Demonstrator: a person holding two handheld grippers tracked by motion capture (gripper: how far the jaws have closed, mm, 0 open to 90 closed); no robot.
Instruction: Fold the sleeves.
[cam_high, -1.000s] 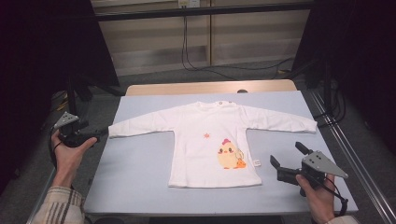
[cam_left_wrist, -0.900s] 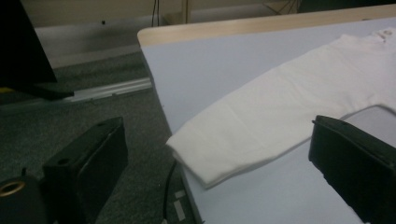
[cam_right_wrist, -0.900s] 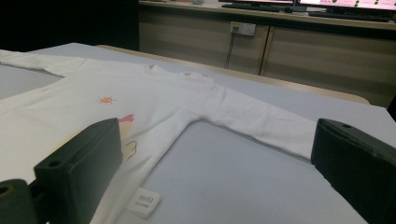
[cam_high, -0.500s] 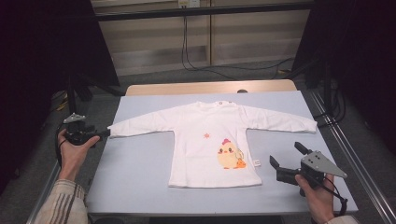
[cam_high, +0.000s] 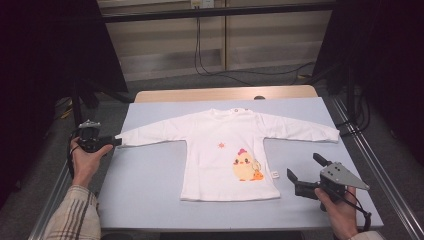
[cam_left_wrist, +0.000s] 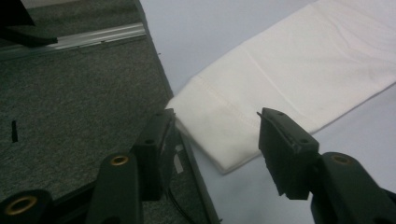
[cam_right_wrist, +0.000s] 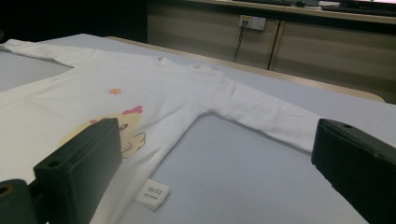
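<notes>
While the left gripper (cam_left_wrist: 215, 140) fingers have just been closing, half-open, the sleeve cuff (cam_left_wrist: 219, 126) lies ungripped between them.

You are working in a lab-like recording room rather than a home. The pale blue table (cam_high: 150, 185) stands as a bare work surface on grey carpet (cam_high: 165, 82), with metal rails (cam_high: 372, 165) running along both its sides. Behind the table, plain beige wall cabinets (cam_high: 260, 35) carry a wall socket (cam_high: 198, 3), and black cables (cam_high: 235, 75) hang from it down to the carpet. Dark curtains (cam_high: 45, 55) close in both sides of the table.
</notes>
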